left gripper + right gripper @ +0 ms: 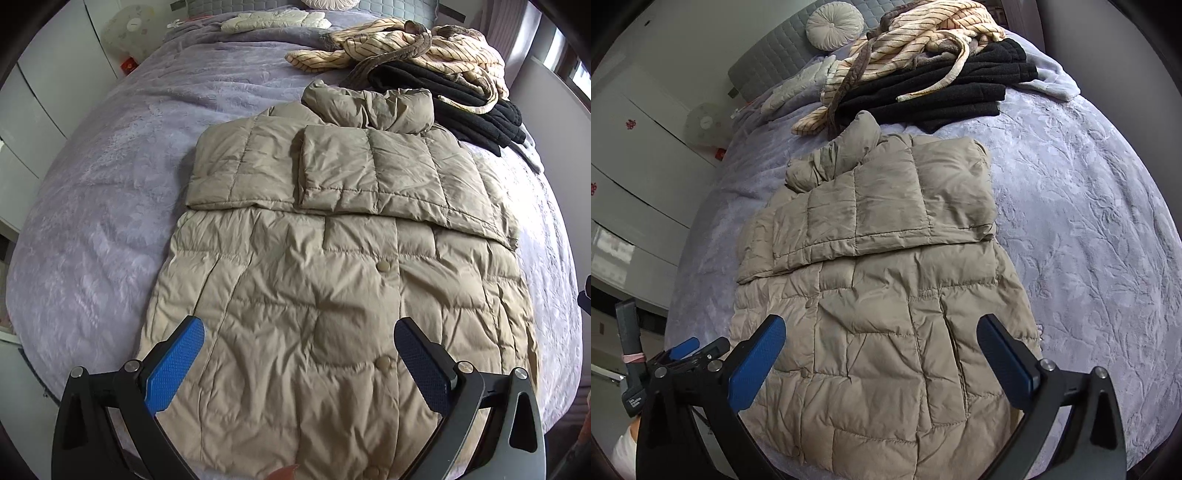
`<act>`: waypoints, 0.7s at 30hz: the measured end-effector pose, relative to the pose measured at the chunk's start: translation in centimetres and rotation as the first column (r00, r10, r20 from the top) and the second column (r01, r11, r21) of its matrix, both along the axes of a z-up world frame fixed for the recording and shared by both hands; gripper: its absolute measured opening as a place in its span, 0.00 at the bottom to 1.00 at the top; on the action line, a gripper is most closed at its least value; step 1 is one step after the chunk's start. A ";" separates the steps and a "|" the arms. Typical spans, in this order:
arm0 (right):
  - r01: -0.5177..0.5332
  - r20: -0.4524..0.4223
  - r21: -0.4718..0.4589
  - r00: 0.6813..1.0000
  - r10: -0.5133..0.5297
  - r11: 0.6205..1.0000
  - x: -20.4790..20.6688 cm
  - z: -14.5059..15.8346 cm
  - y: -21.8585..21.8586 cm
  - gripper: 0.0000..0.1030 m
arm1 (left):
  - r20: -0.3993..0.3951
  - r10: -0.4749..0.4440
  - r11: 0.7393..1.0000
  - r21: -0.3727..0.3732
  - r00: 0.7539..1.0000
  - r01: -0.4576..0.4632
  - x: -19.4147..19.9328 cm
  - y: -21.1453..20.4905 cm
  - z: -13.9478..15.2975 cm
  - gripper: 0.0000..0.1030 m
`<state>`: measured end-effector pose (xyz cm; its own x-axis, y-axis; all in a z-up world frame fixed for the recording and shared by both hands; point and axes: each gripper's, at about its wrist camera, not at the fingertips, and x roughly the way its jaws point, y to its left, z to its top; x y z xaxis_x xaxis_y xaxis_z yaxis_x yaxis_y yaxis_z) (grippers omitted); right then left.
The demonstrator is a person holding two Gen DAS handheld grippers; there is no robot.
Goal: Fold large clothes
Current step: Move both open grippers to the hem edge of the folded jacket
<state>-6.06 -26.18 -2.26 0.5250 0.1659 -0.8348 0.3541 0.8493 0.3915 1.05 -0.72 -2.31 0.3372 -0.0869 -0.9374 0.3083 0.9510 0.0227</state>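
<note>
Puffy, light, slippery quilted jacket (332,295) on the bed (110,184); grasp hem corners at six o'clock. Both jaws gape wide, empty.

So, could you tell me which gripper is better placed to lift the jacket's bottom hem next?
Probably the left gripper: open, centred over the jacket. The right gripper, also open, hangs nearer one side.

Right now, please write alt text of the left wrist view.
A beige quilted jacket lies on a lilac bedspread, sleeves folded across its chest. The open left gripper hovers above its hem; striped and black clothes are piled behind.
</note>
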 end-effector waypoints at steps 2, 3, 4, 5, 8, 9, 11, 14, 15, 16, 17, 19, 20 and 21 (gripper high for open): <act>-0.006 -0.005 0.000 1.000 0.006 1.000 -0.5 0.2 0.3 1.00 | 0.003 0.003 1.000 0.009 1.000 -0.003 -0.6 0.5 0.5 1.00; -0.011 -0.016 0.000 1.000 0.011 1.000 -0.7 0.3 0.5 1.00 | 0.005 0.003 1.000 0.011 1.000 -0.003 -0.9 0.7 0.6 1.00; -0.012 -0.030 0.003 0.999 0.012 1.000 -0.9 0.3 0.7 1.00 | 0.006 0.001 1.000 0.014 1.000 -0.001 -1.0 1.0 0.8 1.00; -0.009 -0.039 0.007 0.999 0.009 1.000 -1.2 0.2 0.8 1.00 | 0.006 -0.004 1.000 0.016 1.000 0.004 -1.2 1.4 0.9 1.00; 0.029 -0.058 0.048 0.998 -0.026 0.998 -2.2 -0.1 1.0 1.00 | 0.015 -0.009 1.000 0.024 1.000 0.009 -1.5 2.6 0.9 1.00; 0.045 -0.060 0.059 0.997 -0.042 0.997 -2.6 -0.2 1.2 1.00 | 0.013 -0.013 1.000 0.021 1.000 0.013 -1.6 3.1 0.9 1.00; 0.074 -0.068 0.067 0.995 -0.069 0.995 -3.3 -0.2 1.7 1.00 | -0.015 -0.035 0.999 -0.005 0.999 0.035 -1.7 4.0 0.6 1.00; 0.118 -0.084 0.094 0.990 -0.110 0.989 -4.8 -0.6 3.0 1.00 | -0.032 -0.051 0.999 -0.006 0.998 0.051 -2.3 5.3 0.2 1.00; 0.129 -0.090 0.104 0.989 -0.120 0.986 -5.3 -0.8 3.4 1.00 | -0.037 -0.062 0.998 -0.004 0.997 0.062 -2.7 5.8 0.0 1.00; 0.143 -0.095 0.112 0.987 -0.132 0.983 -5.7 -1.0 3.9 1.00 | -0.040 -0.068 0.998 -0.005 0.997 0.068 -2.9 6.0 -0.1 1.00; 0.157 -0.101 0.123 0.984 -0.145 0.980 -6.2 -1.3 4.4 1.00 | -0.047 -0.076 0.997 -0.006 0.996 0.076 -3.3 6.6 -0.3 1.00; 0.186 -0.112 0.156 0.979 -0.170 0.970 -7.1 -1.8 5.3 1.00 | -0.063 -0.088 0.996 -0.004 0.994 0.088 -3.8 7.5 -0.7 1.00; 0.201 -0.119 0.175 0.976 -0.182 0.964 -7.5 -2.2 5.7 1.00 | -0.073 -0.093 0.996 -0.001 0.993 0.093 -4.0 8.0 -1.0 1.00; 0.215 -0.128 0.191 0.973 -0.193 0.958 -7.9 -2.5 6.0 1.00 | -0.083 -0.098 0.995 0.000 0.992 0.098 -4.2 8.6 -1.3 1.00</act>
